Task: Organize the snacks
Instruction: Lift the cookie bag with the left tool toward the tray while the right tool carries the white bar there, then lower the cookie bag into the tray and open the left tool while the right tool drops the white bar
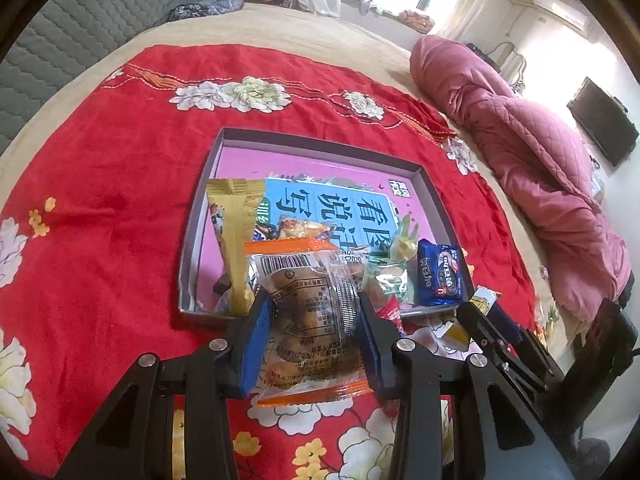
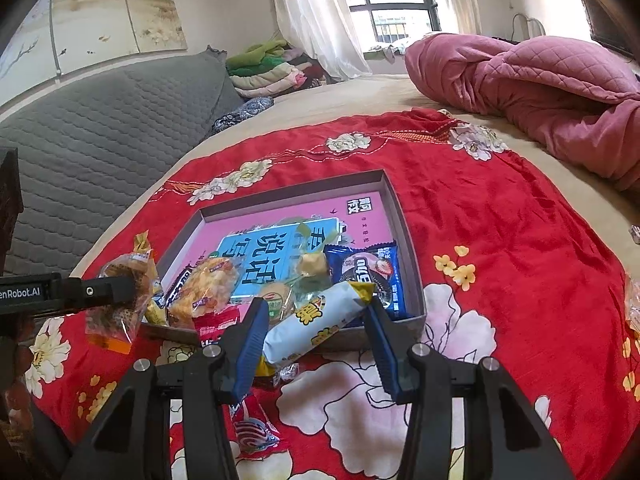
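Observation:
My left gripper (image 1: 312, 312) is shut on a clear orange-edged pastry packet (image 1: 308, 312) and holds it just in front of the shallow grey box (image 1: 320, 148) with a pink bottom. The box holds several snacks: a gold packet (image 1: 236, 236), a blue Oreo packet (image 1: 438, 276) and green wrapped sweets (image 1: 394, 264). In the right wrist view my right gripper (image 2: 316, 320) holds a white and yellow snack bar (image 2: 316, 322) between its blue pads, at the box's (image 2: 412, 280) near edge. The left gripper (image 2: 100, 292) with its packet (image 2: 120, 300) shows there at left.
The box sits on a red flowered cloth (image 2: 500, 220) on a bed. A red wrapped candy (image 2: 252, 428) and a small sweet (image 2: 288, 372) lie on the cloth near my right gripper. A pink quilt (image 2: 540, 92) is at the far right, a grey headboard (image 2: 100, 140) at left.

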A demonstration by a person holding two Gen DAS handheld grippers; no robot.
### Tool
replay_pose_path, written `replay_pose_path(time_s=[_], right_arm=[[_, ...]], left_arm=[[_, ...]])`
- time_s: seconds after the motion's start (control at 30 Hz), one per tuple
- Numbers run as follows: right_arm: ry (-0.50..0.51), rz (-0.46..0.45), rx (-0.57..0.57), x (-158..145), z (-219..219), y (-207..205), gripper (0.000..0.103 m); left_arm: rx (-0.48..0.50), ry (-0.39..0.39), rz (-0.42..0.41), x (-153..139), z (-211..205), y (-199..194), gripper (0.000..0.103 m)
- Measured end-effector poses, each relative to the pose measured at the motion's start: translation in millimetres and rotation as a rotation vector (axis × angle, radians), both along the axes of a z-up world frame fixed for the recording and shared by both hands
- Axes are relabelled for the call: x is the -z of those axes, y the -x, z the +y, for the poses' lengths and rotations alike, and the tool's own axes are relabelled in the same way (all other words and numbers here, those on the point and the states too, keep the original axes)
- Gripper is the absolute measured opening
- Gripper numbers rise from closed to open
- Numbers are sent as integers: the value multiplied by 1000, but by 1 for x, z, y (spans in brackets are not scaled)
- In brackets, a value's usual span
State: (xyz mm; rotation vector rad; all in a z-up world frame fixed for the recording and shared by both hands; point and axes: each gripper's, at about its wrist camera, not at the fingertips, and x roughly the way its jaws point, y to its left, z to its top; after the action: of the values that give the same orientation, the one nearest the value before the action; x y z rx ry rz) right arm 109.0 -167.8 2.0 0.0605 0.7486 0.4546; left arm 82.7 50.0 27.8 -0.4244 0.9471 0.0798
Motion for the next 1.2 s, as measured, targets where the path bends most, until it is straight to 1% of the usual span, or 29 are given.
replay_pose_path(time_s=[0.47, 1.2], right_arm=[[28, -33, -10, 0, 5, -4, 49], [25, -33, -3, 7, 6, -22, 49]], left_arm=[[12, 3, -8, 3, -4, -18, 42], [65, -14, -4, 11, -25, -56, 42]])
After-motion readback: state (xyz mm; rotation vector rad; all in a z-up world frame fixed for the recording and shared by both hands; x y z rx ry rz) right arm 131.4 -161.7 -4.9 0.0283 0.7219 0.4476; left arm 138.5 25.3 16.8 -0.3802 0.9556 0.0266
